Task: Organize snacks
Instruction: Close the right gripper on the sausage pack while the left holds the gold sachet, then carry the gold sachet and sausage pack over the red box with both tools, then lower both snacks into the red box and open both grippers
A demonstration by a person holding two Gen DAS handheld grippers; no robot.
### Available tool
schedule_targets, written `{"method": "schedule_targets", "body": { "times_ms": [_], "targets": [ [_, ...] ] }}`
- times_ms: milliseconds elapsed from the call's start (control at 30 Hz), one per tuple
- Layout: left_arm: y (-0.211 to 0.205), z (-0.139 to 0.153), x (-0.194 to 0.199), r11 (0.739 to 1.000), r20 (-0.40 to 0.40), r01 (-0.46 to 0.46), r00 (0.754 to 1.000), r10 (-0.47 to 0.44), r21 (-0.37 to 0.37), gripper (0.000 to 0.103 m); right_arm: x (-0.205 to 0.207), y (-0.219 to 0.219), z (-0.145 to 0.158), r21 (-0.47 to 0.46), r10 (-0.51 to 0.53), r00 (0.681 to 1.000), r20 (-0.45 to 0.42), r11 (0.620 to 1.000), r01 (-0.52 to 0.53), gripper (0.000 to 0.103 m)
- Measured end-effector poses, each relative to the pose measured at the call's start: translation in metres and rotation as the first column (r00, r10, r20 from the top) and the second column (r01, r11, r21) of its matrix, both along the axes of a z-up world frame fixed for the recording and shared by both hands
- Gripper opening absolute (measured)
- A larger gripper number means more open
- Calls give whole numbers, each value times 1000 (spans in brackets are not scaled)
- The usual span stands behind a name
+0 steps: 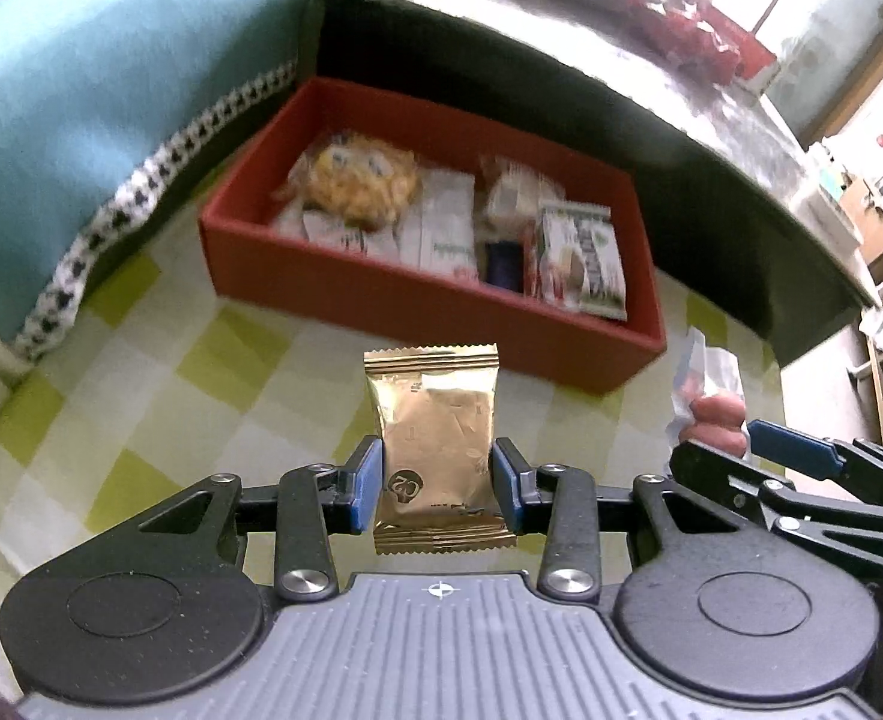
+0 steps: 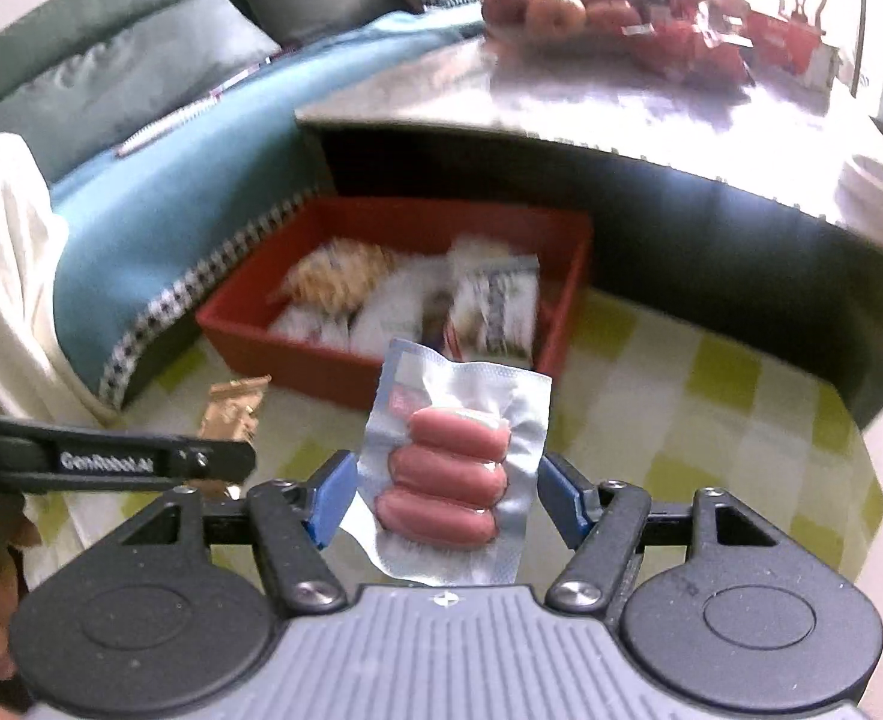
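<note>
A red box (image 1: 333, 288) with several wrapped snacks inside sits on the green-checked cloth, ahead of both grippers; it also shows in the right wrist view (image 2: 297, 354). My left gripper (image 1: 438, 483) is shut on a gold foil snack packet (image 1: 435, 420), held upright above the cloth short of the box. My right gripper (image 2: 444, 495) is shut on a clear pack of three pink sausages (image 2: 447, 468), held in front of the box. The sausage pack (image 1: 708, 396) and right gripper show at the left wrist view's right edge. The gold packet (image 2: 234, 408) shows left in the right wrist view.
A teal blanket with a houndstooth border (image 1: 111, 120) lies left of the box. A low table (image 2: 561, 96) with apples (image 2: 537, 6) and red packages stands behind the box, its dark side close to the box's back wall.
</note>
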State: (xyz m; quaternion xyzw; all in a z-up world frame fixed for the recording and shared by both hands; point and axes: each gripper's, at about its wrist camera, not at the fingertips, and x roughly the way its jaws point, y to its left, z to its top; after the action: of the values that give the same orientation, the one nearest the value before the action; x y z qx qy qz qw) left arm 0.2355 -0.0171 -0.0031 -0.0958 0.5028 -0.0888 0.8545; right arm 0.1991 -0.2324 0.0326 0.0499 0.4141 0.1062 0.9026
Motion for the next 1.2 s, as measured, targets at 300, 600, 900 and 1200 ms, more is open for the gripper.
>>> {"method": "schedule_targets", "body": {
  "times_ms": [300,600,900,1200],
  "targets": [
    [-10,16,50,998,74,-23,997,18,64,47,59,6,2,20,-11,999,53,1000,10,68],
    [-26,-3,106,990,84,-37,996,26,133,48,110,-4,-19,-20,-46,997,66,999,47,70],
    [-29,-18,114,983,71,-60,996,48,176,65,120,-11,-27,12,-58,997,48,998,58,75],
    [-25,-4,81,979,100,-69,994,51,190,79,79,-9,-8,-3,-106,990,95,994,107,75]
  ]
}}
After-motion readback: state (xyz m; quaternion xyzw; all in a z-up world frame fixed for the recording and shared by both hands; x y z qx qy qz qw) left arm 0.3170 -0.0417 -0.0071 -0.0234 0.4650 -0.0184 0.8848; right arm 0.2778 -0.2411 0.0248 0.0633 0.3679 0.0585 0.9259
